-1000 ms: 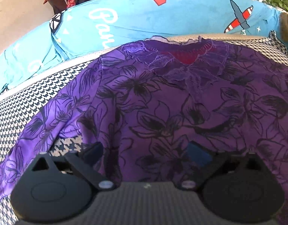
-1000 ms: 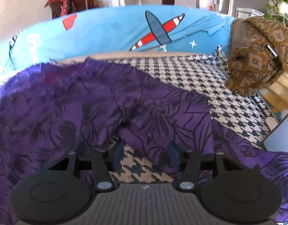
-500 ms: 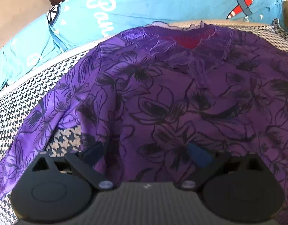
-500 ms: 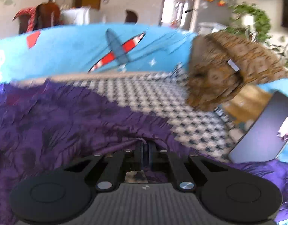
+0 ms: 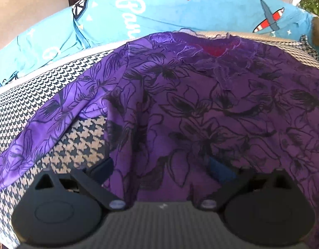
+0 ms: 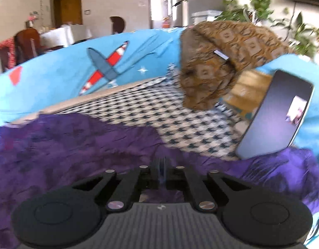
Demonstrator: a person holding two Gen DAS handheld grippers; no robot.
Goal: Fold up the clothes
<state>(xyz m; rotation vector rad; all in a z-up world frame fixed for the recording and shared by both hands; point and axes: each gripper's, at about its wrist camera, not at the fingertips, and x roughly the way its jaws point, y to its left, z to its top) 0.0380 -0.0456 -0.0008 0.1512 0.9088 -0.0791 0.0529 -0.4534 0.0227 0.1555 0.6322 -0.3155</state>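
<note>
Right wrist: right gripper pinched shut on shirt edge.
Left gripper open, straddling shirt on the sofa; close it before lifting, keep tension even.

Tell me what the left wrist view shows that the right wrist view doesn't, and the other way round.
Left wrist only: the open left gripper over the shirt, and its red neckline. Right wrist only: the right gripper shut on the shirt, a phone, a brown garment, a plant. Both: the purple shirt, the houndstooth cover, the blue plane-print sheet.
</note>
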